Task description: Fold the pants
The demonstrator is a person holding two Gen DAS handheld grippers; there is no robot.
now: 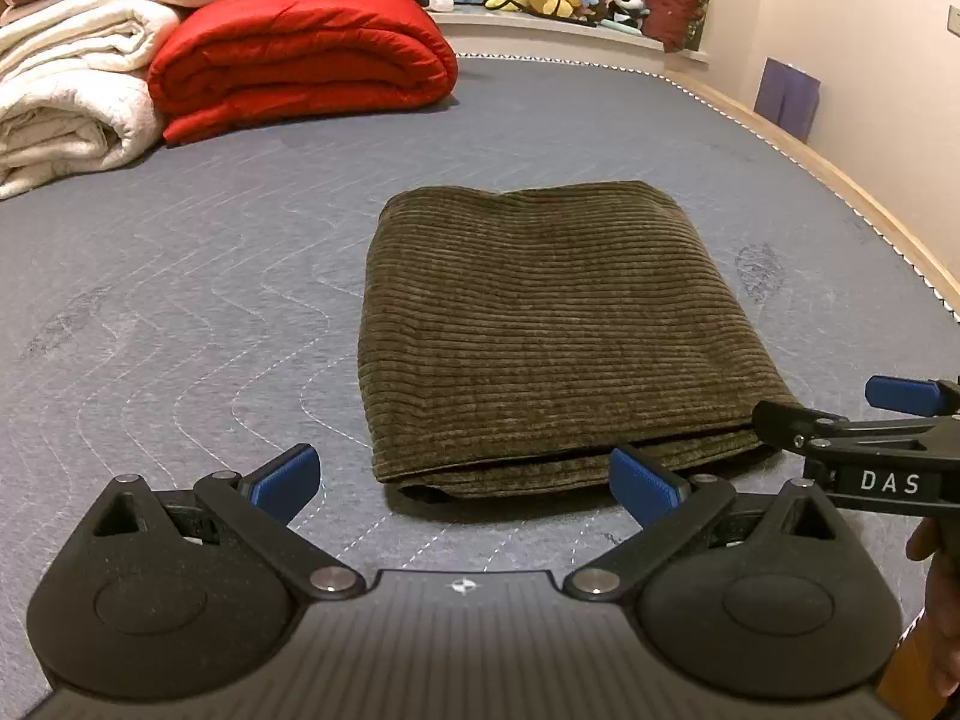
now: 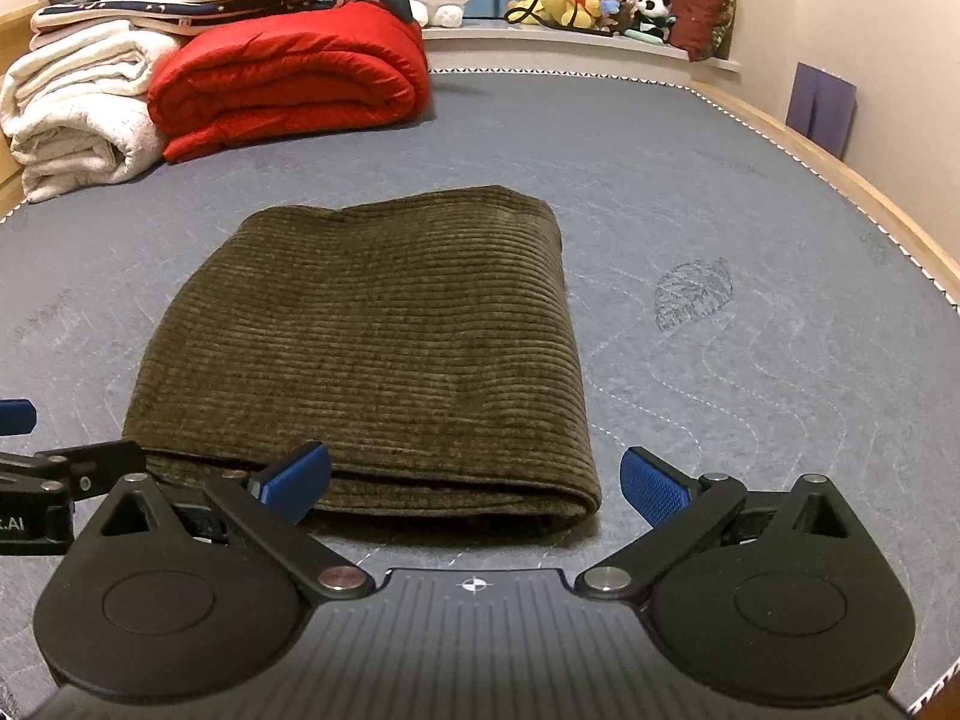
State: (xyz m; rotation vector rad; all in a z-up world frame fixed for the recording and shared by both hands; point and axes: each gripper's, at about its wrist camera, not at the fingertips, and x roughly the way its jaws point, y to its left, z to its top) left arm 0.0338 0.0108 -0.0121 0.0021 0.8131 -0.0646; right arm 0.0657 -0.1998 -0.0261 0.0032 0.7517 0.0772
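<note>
Olive corduroy pants lie folded flat on a grey bed. Left gripper and right gripper, at six o'clock, fingers apart, empty.

Folded pants mid-mattress, rolled quilts behind, far left.

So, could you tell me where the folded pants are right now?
The olive corduroy pants lie folded on the grey mattress, just ahead of both open tongs, nearer than the red quilt.
</note>
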